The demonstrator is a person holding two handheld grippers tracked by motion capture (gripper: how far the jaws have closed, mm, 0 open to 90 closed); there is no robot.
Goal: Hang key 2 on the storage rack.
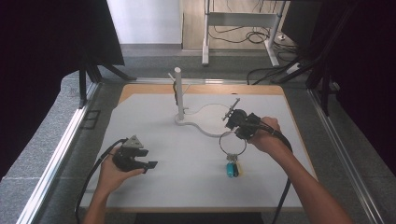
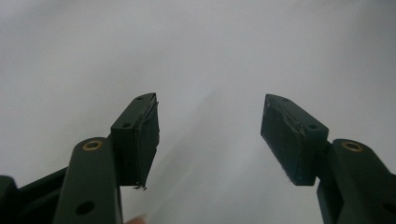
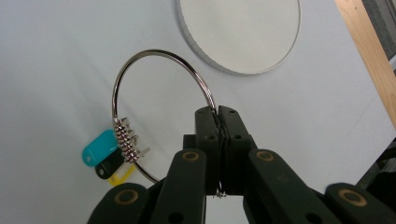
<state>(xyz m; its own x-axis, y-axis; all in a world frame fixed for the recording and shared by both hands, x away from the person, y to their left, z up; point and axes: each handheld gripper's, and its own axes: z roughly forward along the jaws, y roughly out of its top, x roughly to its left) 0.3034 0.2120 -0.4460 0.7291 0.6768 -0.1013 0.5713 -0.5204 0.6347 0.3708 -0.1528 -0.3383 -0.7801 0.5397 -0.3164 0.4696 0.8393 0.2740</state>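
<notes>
1. A large silver metal key ring [image 3: 140, 74] is seen on the white surface [image 1: 187, 182], toward its right side, with the wire of its near right arc clamped between the fingers [image 3: 236, 140] of the right gripper [image 3: 217, 114].
2. In the right gripper view, the fingers are pressed together on the wire, and the rest of the loop is seen arching up and to the left of them.
3. A row of small metal clips [image 3: 127, 139] is threaded on the ring's left side; a teal plastic tag [image 3: 99, 147], a black tag [image 3: 109, 164] and a yellow tag [image 3: 120, 175] are hung from them and lie on the surface.
4. A white round base [image 3: 240, 32] is seen just beyond the ring; in the high view a white upright post [image 1: 179, 93] is carried by it.
5. The left gripper [image 1: 152, 164] is held low over the surface's left part, well apart from the ring; its fingers [image 2: 140, 140] are spread wide with nothing between them.
</notes>
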